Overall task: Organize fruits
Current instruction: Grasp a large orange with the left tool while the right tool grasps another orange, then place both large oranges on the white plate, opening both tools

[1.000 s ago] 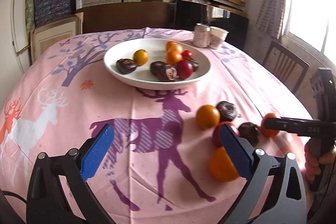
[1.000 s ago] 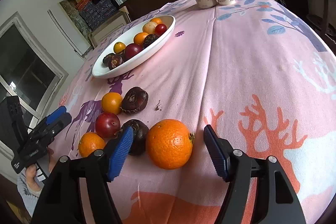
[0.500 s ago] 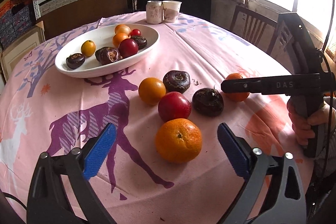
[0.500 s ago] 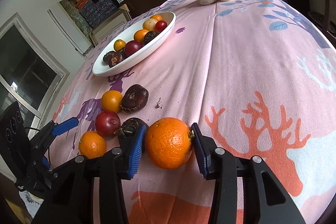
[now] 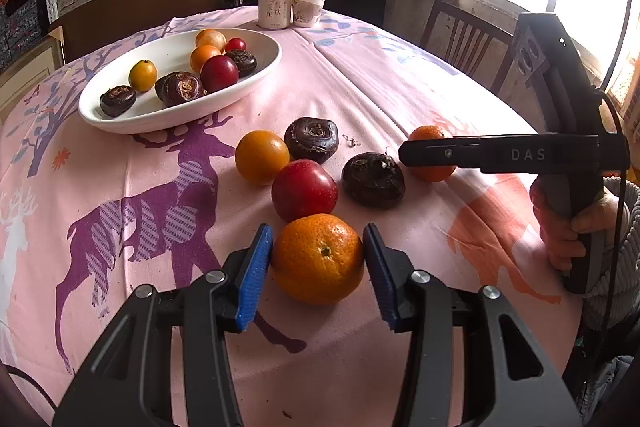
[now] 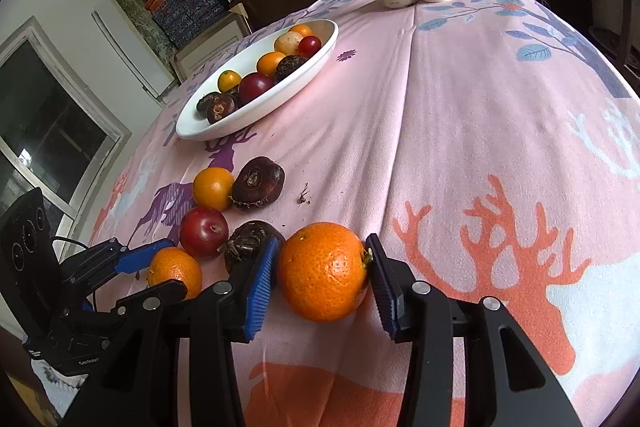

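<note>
Over the pink deer-print worktop (image 5: 360,75), both grippers angle downward, the left gripper (image 5: 318,263), whose jaws have just been closing, clamped on a dimpled tangerine (image 5: 318,259) resting on the cloth, the right gripper (image 6: 322,277) pinching a larger orange (image 6: 322,271) beside the loose fruit.

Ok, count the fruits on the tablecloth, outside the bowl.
6: an orange in the left gripper, a second orange in the right gripper, and between them a red plum, a small orange, a dark fruit, another dark fruit. None seems hidden.
</note>
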Demonstrator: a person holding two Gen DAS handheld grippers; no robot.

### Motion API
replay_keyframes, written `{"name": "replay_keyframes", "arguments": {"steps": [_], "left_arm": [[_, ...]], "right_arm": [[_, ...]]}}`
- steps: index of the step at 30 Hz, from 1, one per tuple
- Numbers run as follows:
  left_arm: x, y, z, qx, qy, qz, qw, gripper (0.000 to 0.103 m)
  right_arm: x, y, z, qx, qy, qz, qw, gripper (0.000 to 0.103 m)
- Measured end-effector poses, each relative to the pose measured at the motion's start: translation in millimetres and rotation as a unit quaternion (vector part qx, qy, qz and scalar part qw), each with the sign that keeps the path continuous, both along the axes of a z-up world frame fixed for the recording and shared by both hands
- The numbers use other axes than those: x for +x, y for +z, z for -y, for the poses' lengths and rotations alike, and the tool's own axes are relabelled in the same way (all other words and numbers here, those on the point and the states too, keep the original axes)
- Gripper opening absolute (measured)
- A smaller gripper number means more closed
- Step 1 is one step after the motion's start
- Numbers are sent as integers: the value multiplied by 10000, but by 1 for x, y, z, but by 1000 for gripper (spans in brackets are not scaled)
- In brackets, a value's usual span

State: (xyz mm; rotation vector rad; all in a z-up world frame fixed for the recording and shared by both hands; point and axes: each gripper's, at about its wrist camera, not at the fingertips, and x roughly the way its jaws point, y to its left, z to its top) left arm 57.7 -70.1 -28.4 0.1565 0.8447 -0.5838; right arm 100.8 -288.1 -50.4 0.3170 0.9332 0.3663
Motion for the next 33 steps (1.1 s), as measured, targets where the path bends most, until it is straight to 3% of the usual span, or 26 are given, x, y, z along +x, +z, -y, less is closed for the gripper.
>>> {"name": "replay_keyframes", "arguments": {"steps": [4,9,18,23,28,33], "left_arm": [[-2,0,-3,-46,17,-96,9999,46],[-3,-2,5,229,32,-36,9997,46],[-2,7,-9,144,388,197,9989,46],[27,31,-39,-25,946,362,9949,46],[70,63,-70,-265,1603,583,9850,46],[107,70,-73,-224,1870,627,9801,46]], "right_arm": [[-5,2,-6,-323,187,49,9993,46],[-16,5,-12,-845,455,197,9952,44],[-17,6,0,-456,392,187,9980,43],[-8,29,-2,-477,337,445,9973,43],[21,66,-16,-452,349,775,9954,43],[56,79,-46,-385,504,797,9948,43]]}}
